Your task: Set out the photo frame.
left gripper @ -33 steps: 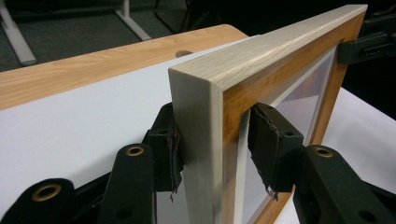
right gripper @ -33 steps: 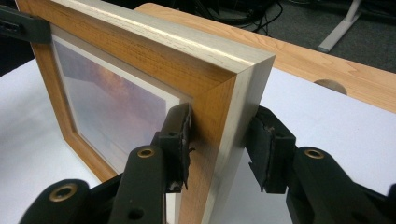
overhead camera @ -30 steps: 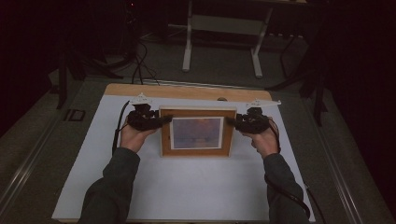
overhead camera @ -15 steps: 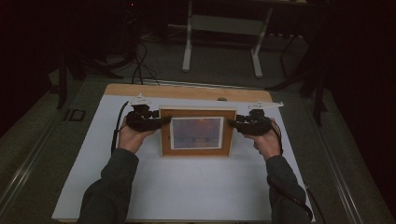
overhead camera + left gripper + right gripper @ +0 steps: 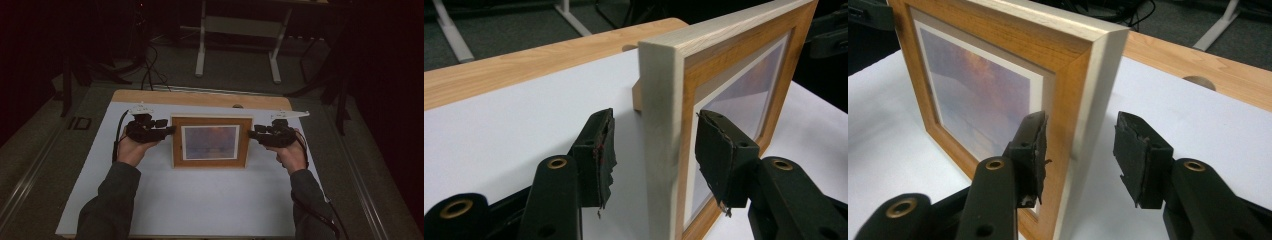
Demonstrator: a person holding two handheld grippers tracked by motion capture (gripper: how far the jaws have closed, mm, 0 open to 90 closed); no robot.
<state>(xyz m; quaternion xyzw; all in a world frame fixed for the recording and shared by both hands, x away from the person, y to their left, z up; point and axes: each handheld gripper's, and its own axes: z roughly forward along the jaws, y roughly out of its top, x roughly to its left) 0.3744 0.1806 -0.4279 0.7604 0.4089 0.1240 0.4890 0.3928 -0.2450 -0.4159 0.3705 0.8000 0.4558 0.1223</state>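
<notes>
High view: wooden picture frame [image 5: 211, 142] standing upright, glazed sunset print.

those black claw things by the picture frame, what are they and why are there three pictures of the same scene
A person sits at a table and holds a hand tool in each hand: the left gripper and the right gripper, each with two black jaws. The high view looks down from above. The other two views come from small cameras riding on each tool, looking along its jaws. A wooden picture frame stands upright on a white sheet that covers the table. Each tool has one side edge of the frame between its jaws, but the pads stand apart from the wood, having just been opening, so nothing is gripped right now.
</notes>
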